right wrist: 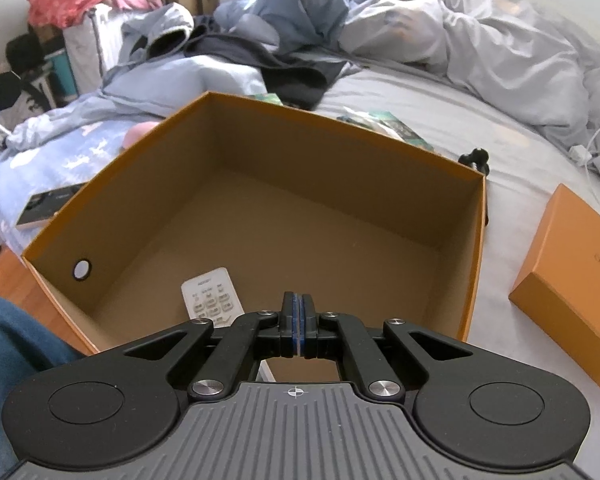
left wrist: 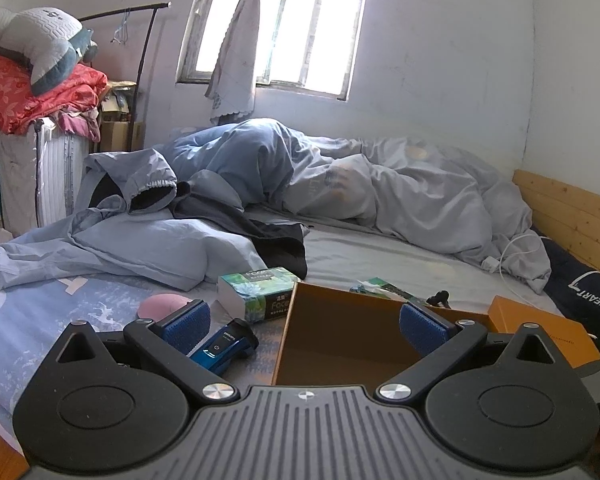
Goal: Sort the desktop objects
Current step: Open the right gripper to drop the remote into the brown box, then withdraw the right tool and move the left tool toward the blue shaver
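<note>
On the bed, an open orange cardboard box [right wrist: 474, 248] with a matte brown inside sits on the smooth grey sheet [right wrist: 440, 120]. Its walls are straight and thin, and one short wall has a small round hole ringed in black. Flat on the box floor lies a white remote control [right wrist: 210, 294], a rounded rectangle with rows of pale buttons, partly hidden behind the right claw [right wrist: 298, 326]. That claw hovers over the near edge of the box with its ribbed blue pads pressed together and nothing between them.

The left claw [left wrist: 305, 324] stands wide apart, empty, its blue pads [left wrist: 190, 318] showing a fine bristly texture. Only its view shows what lies left of the box: a glossy blue and black electric shaver [left wrist: 224, 346], a soft pack of tissues [left wrist: 256, 292] printed in green and white, and a round pink object [left wrist: 160, 306] on the patterned blue cover.

Only the right wrist view looks down into the box, and it alone shows a flat dark book [right wrist: 46, 208] near the bed's edge. Both views catch the orange lid [right wrist: 568, 256] lying right of the box, a small black object [right wrist: 476, 158] beyond it, and the crumpled grey-blue duvet [left wrist: 400, 184].
</note>
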`<act>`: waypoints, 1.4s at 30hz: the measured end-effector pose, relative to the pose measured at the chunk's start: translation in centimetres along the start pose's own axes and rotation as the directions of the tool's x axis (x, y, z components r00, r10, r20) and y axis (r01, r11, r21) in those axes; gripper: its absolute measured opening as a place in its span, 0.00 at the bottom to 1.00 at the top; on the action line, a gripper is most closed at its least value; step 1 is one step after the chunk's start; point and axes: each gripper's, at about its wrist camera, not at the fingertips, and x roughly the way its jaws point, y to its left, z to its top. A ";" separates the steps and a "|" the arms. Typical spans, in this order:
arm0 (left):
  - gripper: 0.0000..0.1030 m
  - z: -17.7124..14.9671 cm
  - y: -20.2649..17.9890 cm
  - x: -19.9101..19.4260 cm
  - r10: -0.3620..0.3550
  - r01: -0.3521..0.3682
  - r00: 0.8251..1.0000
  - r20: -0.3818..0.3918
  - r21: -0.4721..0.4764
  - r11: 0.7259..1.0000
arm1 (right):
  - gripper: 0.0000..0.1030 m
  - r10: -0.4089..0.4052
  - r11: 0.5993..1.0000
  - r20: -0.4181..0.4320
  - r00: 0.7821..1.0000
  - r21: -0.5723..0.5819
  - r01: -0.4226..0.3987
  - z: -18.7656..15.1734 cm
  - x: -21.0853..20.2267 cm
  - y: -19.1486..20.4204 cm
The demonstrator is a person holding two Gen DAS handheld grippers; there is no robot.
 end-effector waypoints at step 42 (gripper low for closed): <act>1.00 -1.3 0.6 2.1 -0.028 0.026 0.998 -0.052 -0.023 0.999 | 1.00 -0.133 0.974 0.427 0.894 0.225 0.038 -3.9 -12.9 -7.2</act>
